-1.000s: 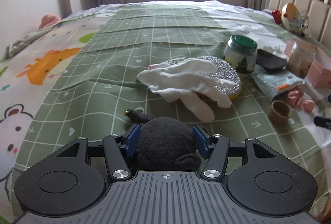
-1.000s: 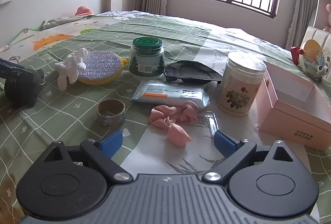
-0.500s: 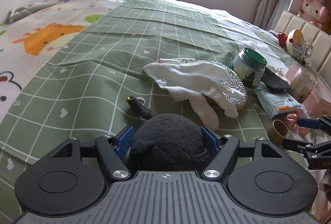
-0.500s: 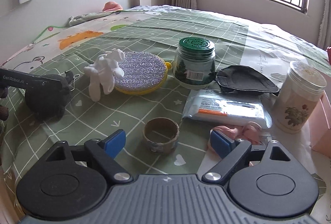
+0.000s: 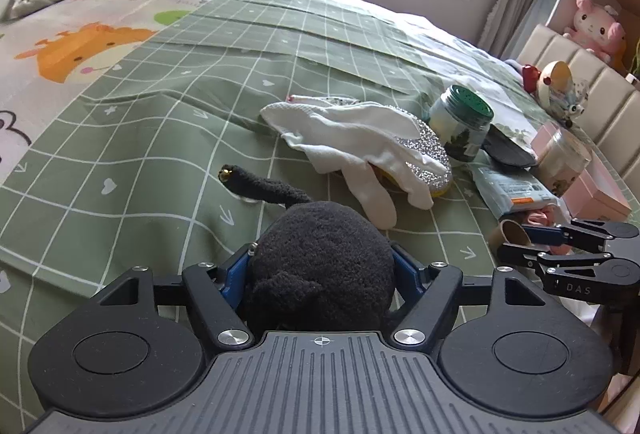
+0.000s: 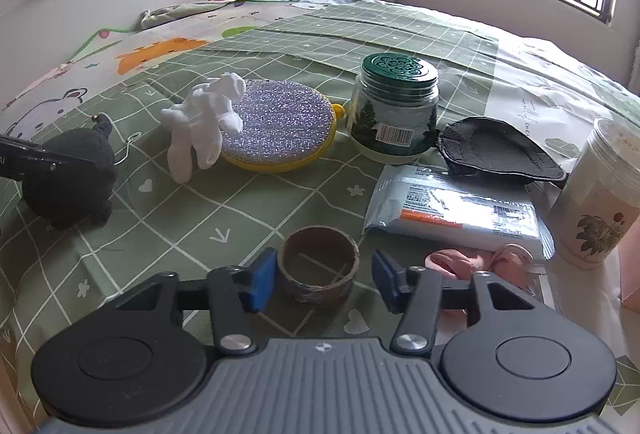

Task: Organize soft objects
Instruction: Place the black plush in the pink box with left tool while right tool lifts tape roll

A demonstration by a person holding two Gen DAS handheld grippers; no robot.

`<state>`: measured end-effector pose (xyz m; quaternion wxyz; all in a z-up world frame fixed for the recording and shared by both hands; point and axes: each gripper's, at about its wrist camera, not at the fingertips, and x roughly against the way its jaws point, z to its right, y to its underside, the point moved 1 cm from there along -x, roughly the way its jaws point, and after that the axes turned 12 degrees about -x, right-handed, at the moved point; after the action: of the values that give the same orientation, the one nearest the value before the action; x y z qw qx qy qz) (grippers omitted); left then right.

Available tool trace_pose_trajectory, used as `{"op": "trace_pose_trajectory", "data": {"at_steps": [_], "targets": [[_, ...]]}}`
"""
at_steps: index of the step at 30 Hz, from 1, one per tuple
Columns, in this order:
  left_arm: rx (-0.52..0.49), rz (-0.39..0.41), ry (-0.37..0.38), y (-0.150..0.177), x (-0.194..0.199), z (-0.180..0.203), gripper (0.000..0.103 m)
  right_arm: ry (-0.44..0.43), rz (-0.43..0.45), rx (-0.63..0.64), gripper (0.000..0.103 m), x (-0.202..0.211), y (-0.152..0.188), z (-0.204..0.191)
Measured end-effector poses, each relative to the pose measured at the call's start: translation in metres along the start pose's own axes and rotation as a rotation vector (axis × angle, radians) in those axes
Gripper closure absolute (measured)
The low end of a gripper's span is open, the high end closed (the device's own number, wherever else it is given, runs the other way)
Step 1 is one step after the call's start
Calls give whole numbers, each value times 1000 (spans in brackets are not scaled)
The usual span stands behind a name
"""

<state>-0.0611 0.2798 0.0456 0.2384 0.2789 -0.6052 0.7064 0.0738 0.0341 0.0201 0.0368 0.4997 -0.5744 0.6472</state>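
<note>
Our left gripper (image 5: 320, 270) sits around the black plush toy (image 5: 320, 266) on the green checked bedspread (image 5: 160, 105); jaws stand wide, and whether the pads press we cannot tell. Right gripper (image 6: 324, 276) has just been closing, jaws narrowed either side of the cardboard tape ring (image 6: 318, 264) (gap on the right side). The white glove (image 6: 204, 121) drapes over the glittery round sponge (image 6: 280, 121). A pink scrunchie (image 6: 476, 262) lies just right.
</note>
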Motion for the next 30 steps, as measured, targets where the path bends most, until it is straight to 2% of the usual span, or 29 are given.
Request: {"op": "trace_pose_trajectory", "data": {"at_steps": [3, 6, 11, 15, 18, 21, 27, 30], "targets": [[8, 21, 26, -13, 3, 4, 27, -17, 30, 11, 60, 12, -6, 1], [9, 66, 45, -41, 5, 10, 27, -37, 85, 33, 60, 34, -18, 5], [-9, 214, 34, -111, -3, 32, 27, -6, 207, 58, 60, 80, -47, 26], [1, 297, 78, -164, -22, 62, 27, 56, 296, 55, 60, 118, -62, 57], [-49, 342, 113, -202, -42, 102, 27, 132, 344, 58, 60, 139, -66, 87], [-93, 340, 185, -231, -63, 149, 27, 212, 366, 36, 60, 155, -70, 121], [-191, 318, 366, -263, -101, 252, 27, 363, 427, -51, 60, 180, -81, 200], [-245, 283, 448, -277, -124, 305, 27, 390, 439, -125, 60, 180, -86, 234]]}}
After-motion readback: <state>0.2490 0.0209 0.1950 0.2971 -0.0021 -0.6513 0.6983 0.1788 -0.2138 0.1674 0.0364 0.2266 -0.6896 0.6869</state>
